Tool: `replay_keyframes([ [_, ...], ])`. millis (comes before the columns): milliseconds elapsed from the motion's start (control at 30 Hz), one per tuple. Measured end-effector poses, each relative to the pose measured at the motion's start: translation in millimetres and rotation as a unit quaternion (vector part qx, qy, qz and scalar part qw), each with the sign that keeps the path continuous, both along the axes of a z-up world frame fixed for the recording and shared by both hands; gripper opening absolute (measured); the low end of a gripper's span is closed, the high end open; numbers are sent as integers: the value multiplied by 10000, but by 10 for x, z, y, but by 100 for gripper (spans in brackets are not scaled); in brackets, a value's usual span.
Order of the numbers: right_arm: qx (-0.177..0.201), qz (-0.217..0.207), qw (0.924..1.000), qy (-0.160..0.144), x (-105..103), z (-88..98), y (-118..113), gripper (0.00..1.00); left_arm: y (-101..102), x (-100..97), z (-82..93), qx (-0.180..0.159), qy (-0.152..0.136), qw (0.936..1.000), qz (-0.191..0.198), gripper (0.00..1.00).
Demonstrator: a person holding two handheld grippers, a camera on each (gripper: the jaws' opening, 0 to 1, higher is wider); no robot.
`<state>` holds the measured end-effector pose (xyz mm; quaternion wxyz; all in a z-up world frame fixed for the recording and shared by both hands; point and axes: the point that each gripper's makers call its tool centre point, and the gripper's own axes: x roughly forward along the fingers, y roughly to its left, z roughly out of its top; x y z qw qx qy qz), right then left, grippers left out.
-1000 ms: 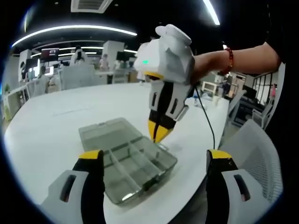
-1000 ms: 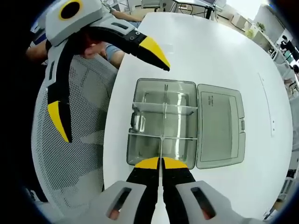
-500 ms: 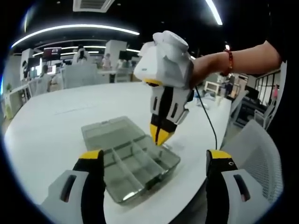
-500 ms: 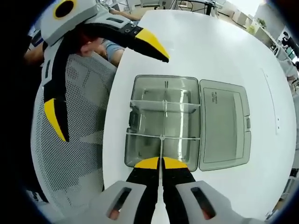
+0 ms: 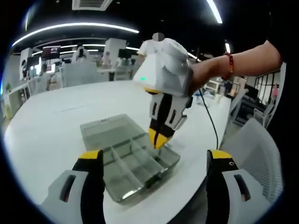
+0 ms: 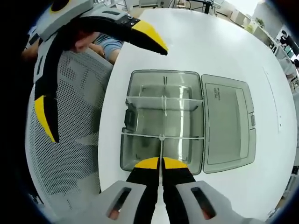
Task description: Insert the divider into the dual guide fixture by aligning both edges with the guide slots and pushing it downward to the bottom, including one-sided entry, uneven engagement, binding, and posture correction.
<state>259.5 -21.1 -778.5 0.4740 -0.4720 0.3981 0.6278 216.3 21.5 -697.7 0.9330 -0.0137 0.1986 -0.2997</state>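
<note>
In the right gripper view, L gripper (image 6: 100,86) hangs at upper left over the mesh chair (image 6: 65,154), jaws spread wide, holding nothing. Centre: clear organizer box (image 6: 161,122) on white table (image 6: 205,46), lid (image 6: 229,123) flipped open to its right. R gripper (image 6: 160,163) clenched on thin clear divider (image 6: 160,148) (edge-on), standing at box's near compartment, meeting a cross divider.
</note>
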Motion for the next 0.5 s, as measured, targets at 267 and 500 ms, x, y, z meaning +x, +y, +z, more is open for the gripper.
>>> replay_keyframes([
  [267,23,-70,10000,-22,12,-30,4,0,-31,-18,-23,41,59,10000,-60,89],
  [500,117,-124,9999,8,23,-43,-1,0,-44,-31,-26,65,97,9999,-63,89],
])
